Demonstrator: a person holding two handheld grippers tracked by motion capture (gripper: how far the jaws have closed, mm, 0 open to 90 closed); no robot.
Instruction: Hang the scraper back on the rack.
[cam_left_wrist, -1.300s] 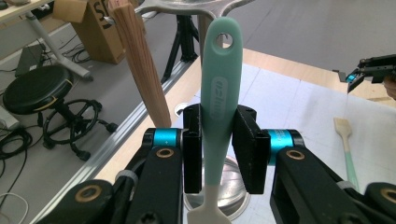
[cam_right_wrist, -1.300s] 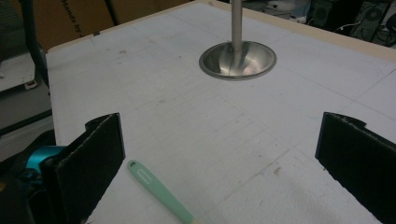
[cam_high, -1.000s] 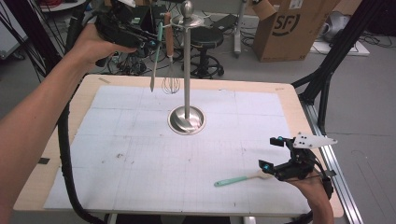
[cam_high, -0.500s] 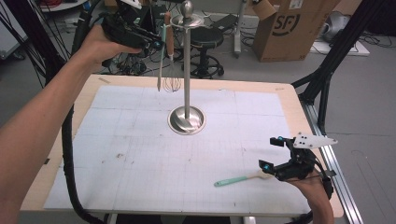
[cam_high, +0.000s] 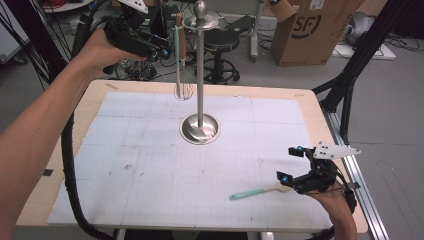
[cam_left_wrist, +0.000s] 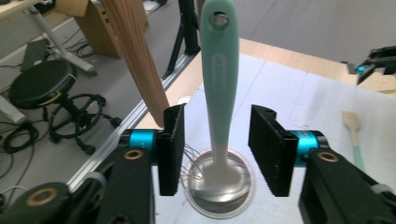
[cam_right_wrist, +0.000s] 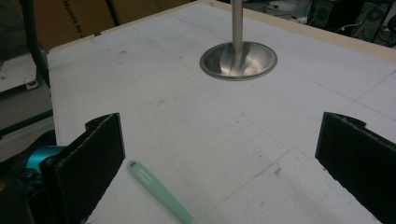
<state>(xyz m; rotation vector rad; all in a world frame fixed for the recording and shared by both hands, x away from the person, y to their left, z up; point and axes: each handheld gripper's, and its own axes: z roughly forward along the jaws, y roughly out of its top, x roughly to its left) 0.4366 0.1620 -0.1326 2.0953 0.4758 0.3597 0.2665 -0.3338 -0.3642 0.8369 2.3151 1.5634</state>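
Observation:
A steel stand (cam_high: 200, 75) with a round base (cam_high: 200, 129) rises at the table's far middle. From its top hang a wooden-handled whisk (cam_high: 184, 90) and a mint-green-handled utensil (cam_high: 176, 55). My left gripper (cam_high: 162, 52) is raised beside them. Its jaws have just been opening, and the green handle (cam_left_wrist: 219, 79) stands between the pads (cam_left_wrist: 170, 149), apart from both. The wooden handle (cam_left_wrist: 135, 56) slants just behind it. My right gripper (cam_high: 289, 164) rests open at the front right, next to a second green-handled utensil (cam_high: 255, 192) lying flat (cam_right_wrist: 159, 193).
A white gridded mat (cam_high: 150, 165) covers most of the wooden table (cam_high: 310, 107). Behind the table stand a stool (cam_high: 220, 50) and a cardboard box (cam_high: 310, 30). A black cable (cam_high: 67, 165) trails along the left edge.
The left gripper carried the green-handled utensil rightward to the stand, beside the whisk. Its jaws then opened off the handle. The right gripper stayed in place.

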